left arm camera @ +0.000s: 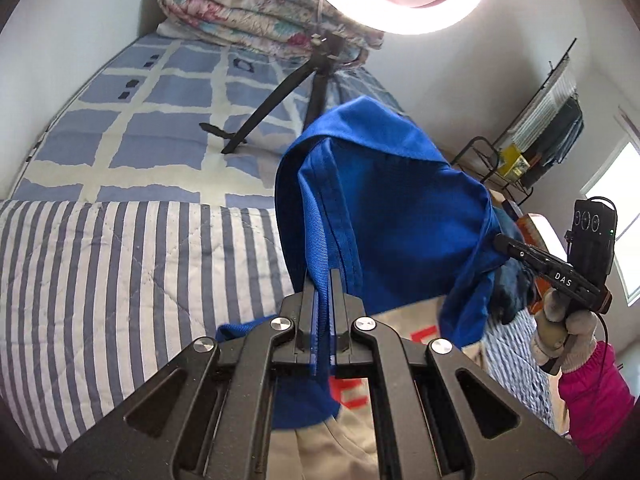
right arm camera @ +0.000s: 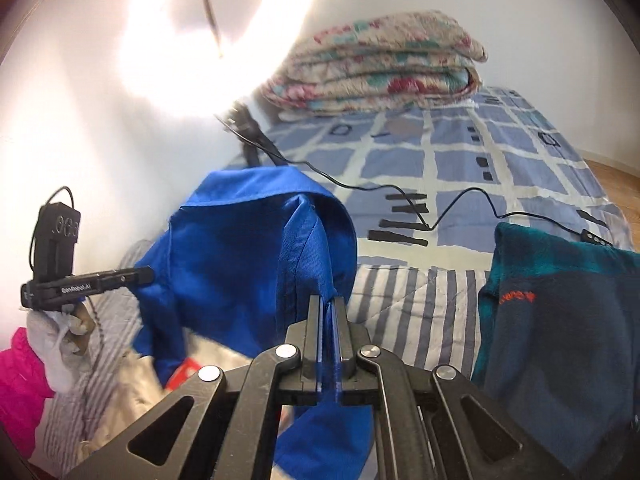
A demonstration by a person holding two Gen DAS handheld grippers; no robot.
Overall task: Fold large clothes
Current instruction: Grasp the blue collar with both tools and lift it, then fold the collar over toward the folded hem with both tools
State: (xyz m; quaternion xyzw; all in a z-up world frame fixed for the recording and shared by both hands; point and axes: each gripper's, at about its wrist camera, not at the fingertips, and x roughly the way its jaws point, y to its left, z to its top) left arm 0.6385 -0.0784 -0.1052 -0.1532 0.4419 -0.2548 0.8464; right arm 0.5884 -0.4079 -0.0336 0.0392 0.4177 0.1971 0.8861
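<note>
A bright blue garment (left arm camera: 380, 200) with a grey panel and red lettering hangs lifted above the striped quilt (left arm camera: 120, 272). My left gripper (left arm camera: 322, 276) is shut on a seamed blue edge of it. My right gripper (right arm camera: 328, 304) is shut on another blue edge of the same garment (right arm camera: 248, 248). In the left wrist view the right gripper (left arm camera: 500, 242) appears at the right, held by a gloved hand (left arm camera: 560, 320) with a pink sleeve. The left gripper (right arm camera: 148, 274) shows at the left of the right wrist view, its tips in the blue cloth.
A folded floral quilt (left arm camera: 260, 12) lies at the bed's far end on a blue checked sheet (left arm camera: 160, 120). A ring light on a tripod (left arm camera: 312, 92) stands on the bed, its cable (right arm camera: 400, 192) trailing. A dark teal and navy garment (right arm camera: 560, 320) lies at right.
</note>
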